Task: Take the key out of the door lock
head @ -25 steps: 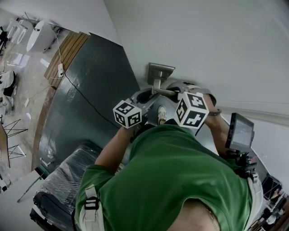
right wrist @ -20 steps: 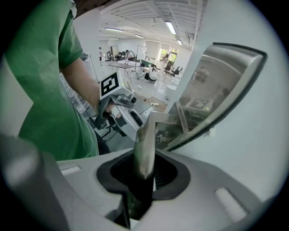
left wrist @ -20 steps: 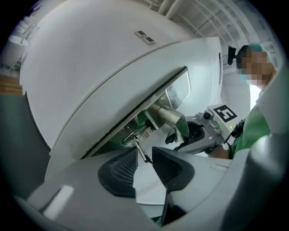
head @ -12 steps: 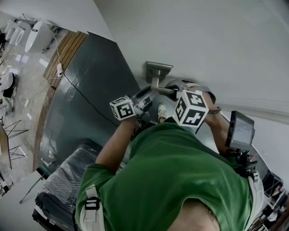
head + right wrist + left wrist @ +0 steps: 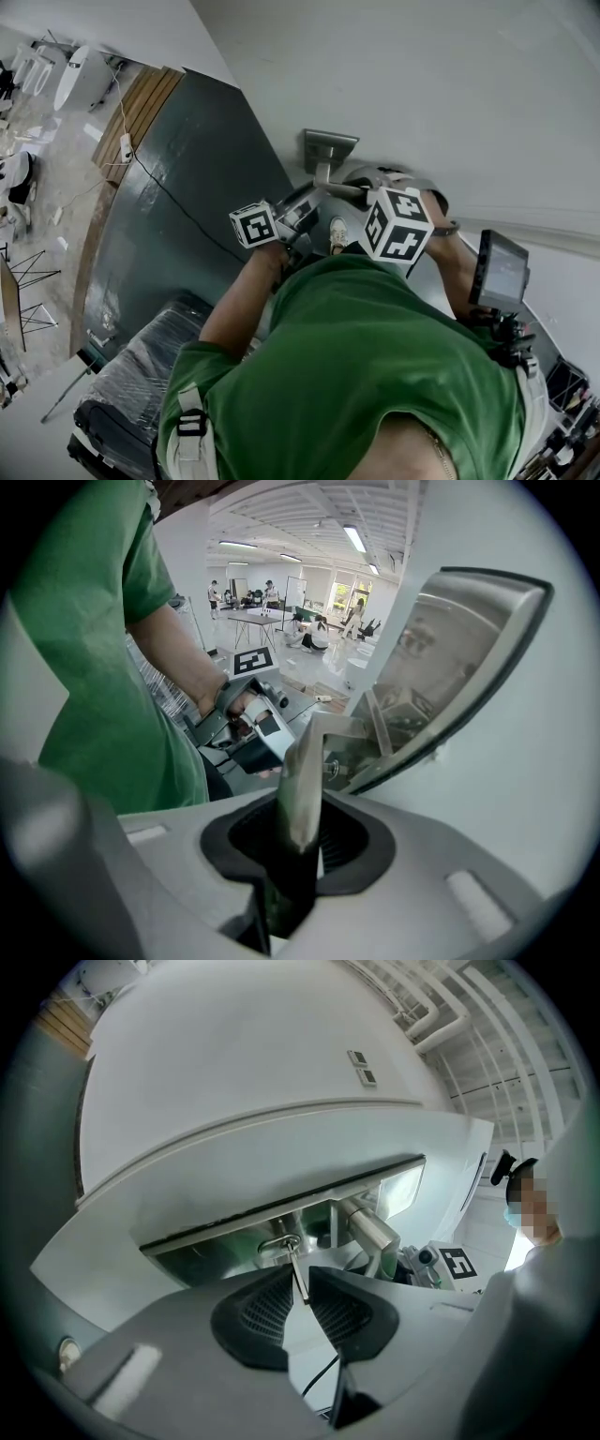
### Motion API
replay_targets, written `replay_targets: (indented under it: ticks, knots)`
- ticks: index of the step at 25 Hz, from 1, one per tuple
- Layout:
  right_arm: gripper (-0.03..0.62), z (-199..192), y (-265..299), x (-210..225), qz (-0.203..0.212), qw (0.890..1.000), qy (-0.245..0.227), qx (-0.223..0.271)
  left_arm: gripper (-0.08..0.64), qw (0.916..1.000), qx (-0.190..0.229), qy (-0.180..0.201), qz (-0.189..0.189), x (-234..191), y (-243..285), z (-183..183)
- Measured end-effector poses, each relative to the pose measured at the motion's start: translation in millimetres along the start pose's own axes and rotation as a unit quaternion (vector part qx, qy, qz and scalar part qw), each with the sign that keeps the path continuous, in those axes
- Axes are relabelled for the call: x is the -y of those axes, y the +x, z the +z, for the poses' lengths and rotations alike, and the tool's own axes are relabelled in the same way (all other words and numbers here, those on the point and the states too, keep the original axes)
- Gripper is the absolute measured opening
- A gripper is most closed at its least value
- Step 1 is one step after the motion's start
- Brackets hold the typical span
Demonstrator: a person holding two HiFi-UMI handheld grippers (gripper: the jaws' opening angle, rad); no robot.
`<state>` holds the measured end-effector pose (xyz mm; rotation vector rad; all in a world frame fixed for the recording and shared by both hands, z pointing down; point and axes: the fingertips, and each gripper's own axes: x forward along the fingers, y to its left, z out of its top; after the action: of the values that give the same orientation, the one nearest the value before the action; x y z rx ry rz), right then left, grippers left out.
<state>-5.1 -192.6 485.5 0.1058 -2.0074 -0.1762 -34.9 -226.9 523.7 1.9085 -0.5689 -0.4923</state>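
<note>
key: seated in the door lock [image 5: 277,1244]. The key [image 5: 298,1277] hangs out of the cylinder toward 6 o'clock in the left gripper view, with its flat part down in the jaw gap.
door lock: on the steel lock plate [image 5: 211,1252], at about 8 o'clock from the door handle [image 5: 371,1226].
left gripper: the left gripper [image 5: 300,1290] has its jaws closing, one pad on each side of the key. A sliver of gap still shows on the right pad, so I can't call it clamped yet.
right gripper: the right gripper [image 5: 300,829] has its jaws clamped on the door handle lever, which fills the gap top to bottom.
door: white door [image 5: 234,1101], shown edge-on.
change: a second ago the left gripper sat a touch further back with its jaws wide. In the head view it has since nosed up toward 12 o'clock onto the lock plate, rolled slightly, and started closing. The right gripper hasn't moved off the handle.
meaning: the approach is done and the grasp is in progress. The key hasn't left the lock yet.
next (judgement): finish the clamp, then pull straight back along the key axis. If it binds, it probably needs turning back to the withdrawal angle first.
risk (judgement): the key is thin and the pads are wide, so a skewed pinch could slip off or lever the key sideways in the cylinder.
</note>
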Motion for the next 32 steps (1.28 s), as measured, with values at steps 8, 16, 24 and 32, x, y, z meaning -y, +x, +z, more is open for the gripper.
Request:
replay_targets:
  ticks: [8,16,24,32]
  knots:
    - [0.087,-5.4,1.6,2.5,0.010,1.000,0.002,0.001,0.057,0.9991,0.003,-0.035,-0.024,-0.6,5.7,-3.8]
    - [0.087,-9.4,4.2,4.6,0.018,1.000,0.004,-0.002,0.053,0.9987,0.003,-0.046,-0.023,-8.5,5.9,-6.5]
    - [0.087,-11.5,5.6,6.6,0.022,1.000,0.005,0.000,0.051,0.9973,0.006,-0.069,-0.026,-11.9,7.1,-7.6]
    - [0.087,-13.2,5.8,8.4,0.023,1.000,0.003,-0.003,0.046,0.9962,-0.008,-0.086,-0.007,-16.9,6.9,-9.4]
